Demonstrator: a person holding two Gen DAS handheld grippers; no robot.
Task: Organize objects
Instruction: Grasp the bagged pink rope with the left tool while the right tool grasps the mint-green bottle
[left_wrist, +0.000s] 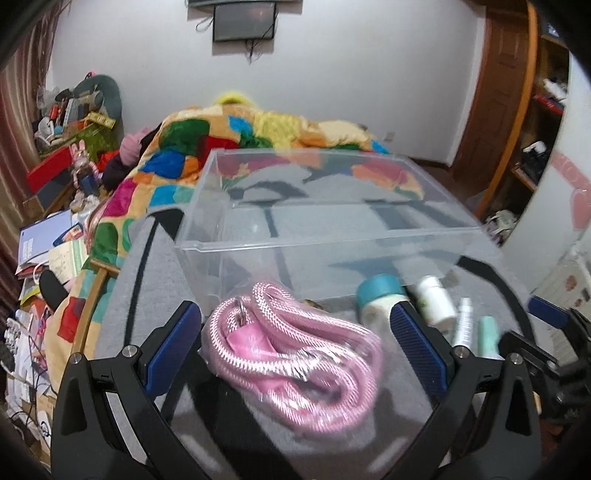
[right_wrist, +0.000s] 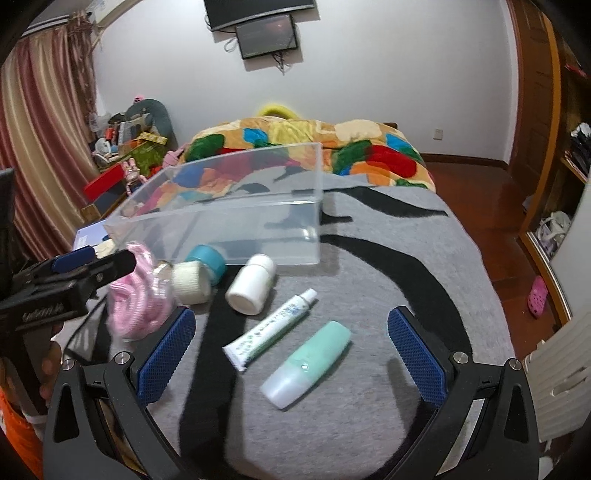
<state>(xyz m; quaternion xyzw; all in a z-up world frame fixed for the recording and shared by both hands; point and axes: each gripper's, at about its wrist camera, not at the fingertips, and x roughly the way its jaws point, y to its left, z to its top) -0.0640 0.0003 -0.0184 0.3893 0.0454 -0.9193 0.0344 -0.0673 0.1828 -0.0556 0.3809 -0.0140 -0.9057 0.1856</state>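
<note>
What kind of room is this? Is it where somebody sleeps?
Most likely a bedroom. There is a bed with a colourful quilt bunched at its far end and a grey blanket spread over it, striped curtains at one side, and a wooden door.

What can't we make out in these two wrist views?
- Pink rope: motion-blurred in the left wrist view; in the right wrist view the left gripper covers part of it, so contact is unclear.
- Teal-lidded jar: label side hidden by a left finger pad.
- Tube: print too small to read, right wrist view.
- Clear bin: far-left corner hard to trace against the clutter behind.
</note>
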